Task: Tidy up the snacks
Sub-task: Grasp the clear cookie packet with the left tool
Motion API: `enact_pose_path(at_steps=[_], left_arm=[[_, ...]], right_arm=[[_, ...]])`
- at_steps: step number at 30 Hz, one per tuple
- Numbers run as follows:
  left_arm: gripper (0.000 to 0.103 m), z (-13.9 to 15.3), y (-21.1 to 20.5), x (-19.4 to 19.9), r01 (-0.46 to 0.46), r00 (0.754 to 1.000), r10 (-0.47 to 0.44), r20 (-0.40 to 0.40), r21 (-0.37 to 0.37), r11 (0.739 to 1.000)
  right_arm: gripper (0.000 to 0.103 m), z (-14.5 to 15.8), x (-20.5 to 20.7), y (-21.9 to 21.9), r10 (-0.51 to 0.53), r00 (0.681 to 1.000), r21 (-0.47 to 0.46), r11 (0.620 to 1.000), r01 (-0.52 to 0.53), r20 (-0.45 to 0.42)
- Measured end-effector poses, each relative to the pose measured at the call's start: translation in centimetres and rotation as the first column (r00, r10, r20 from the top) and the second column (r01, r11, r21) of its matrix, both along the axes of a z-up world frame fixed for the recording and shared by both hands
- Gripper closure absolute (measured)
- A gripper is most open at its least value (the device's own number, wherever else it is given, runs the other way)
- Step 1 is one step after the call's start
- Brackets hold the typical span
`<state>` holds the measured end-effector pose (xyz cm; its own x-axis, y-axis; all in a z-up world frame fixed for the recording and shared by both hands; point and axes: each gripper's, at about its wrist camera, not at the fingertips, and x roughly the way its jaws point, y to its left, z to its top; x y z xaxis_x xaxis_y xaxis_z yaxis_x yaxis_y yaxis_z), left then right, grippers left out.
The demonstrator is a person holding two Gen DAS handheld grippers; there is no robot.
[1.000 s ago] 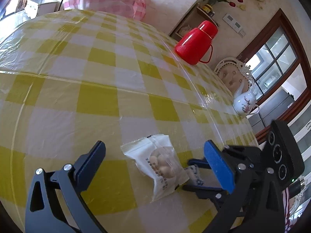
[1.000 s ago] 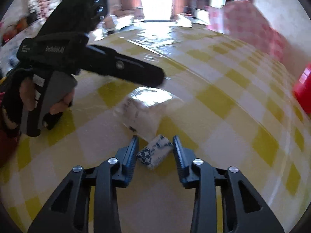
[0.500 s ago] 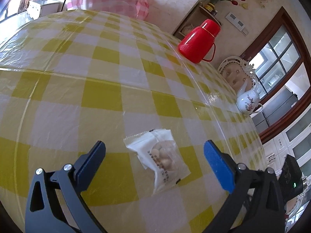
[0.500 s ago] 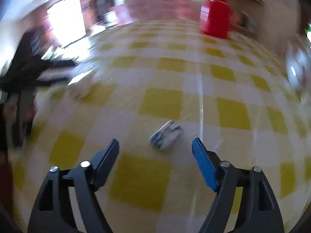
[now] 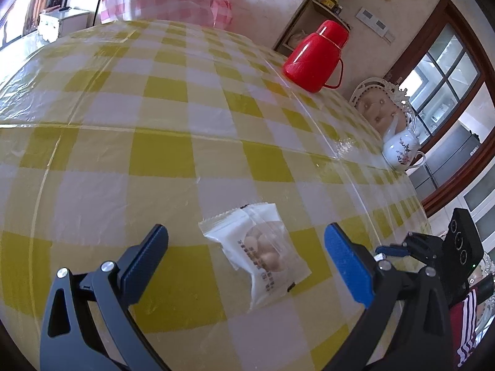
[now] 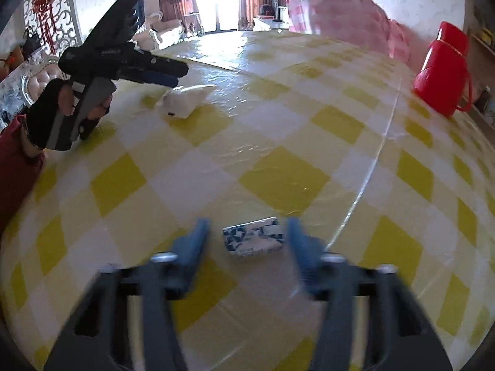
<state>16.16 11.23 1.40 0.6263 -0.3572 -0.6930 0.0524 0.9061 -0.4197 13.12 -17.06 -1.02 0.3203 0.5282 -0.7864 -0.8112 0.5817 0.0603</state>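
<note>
Dark printed lines run down the white plastic snack packet with a clear window (image 5: 258, 247), too small to read. The small blue-and-white patterned wrapper (image 6: 253, 240) bears illegible print.

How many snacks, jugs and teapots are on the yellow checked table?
Snack packets: 2, the white packet and the blue-patterned packet
Red jug: 1
White teapot: 1
Total: 4

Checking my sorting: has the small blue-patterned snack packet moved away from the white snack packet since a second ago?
Yes. The blue-patterned packet now lies far from the white packet, toward the red thermos; earlier they nearly touched. The right tongs, just closing, flank it without pressing.
</note>
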Motion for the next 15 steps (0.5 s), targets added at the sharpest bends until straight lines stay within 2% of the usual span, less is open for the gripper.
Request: enact_pose_path(at_steps=[2, 4, 6, 7, 9, 10, 12, 15], left_arm=[[0.002, 0.0, -0.2, 0.0, 0.004, 1.000, -0.004, -0.004, 0.015, 1.000], [0.002, 0.1, -0.6, -0.1, 0.019, 1.000, -0.019, -0.014, 0.030, 0.999], [0.002, 0.3, -1.1, -0.2, 0.030, 0.999, -0.029, -0.017, 0.056, 0.998], [0.002, 0.6, -1.7, -0.5, 0.039, 0.999, -0.038, -0.008, 0.106, 0.994], [0.002, 0.9, -3.4, -1.2, 0.061, 0.998, -0.065, 0.007, 0.253, 0.965], [0.002, 0.9, -4.0, -1.4, 0.080, 0.996, -0.087, 0.013, 0.294, 0.953], [0.002, 0.8, -5.1, -1.9, 0.126, 0.989, -0.143, 0.021, 0.358, 0.925], [0.002, 0.2, -6.0, -1.2, 0.156, 0.986, -0.167, -0.003, 0.384, 0.910]], right_arm=[[0.068, 0.1, -0.8, -0.1, -0.036, 0.999, -0.011, 0.999, 0.036, 0.012], [0.068, 0.3, -2.3, -0.1, -0.115, 0.992, -0.035, 0.993, 0.116, 0.047], [0.068, 0.6, -4.5, 0.0, -0.221, 0.971, -0.070, 0.971, 0.227, 0.090], [0.068, 0.6, -4.8, -0.1, -0.267, 0.959, -0.079, 0.958, 0.274, 0.091], [0.068, 0.8, -6.2, -0.7, -0.396, 0.914, -0.099, 0.909, 0.404, 0.088], [0.068, 1.2, -7.5, -1.2, -0.444, 0.891, -0.083, 0.889, 0.451, 0.093], [0.068, 2.1, -9.8, -1.9, -0.483, 0.871, -0.015, 0.874, 0.486, 0.088], [0.068, 3.4, -12.6, -3.3, -0.554, 0.827, 0.072, 0.833, 0.549, 0.097]])
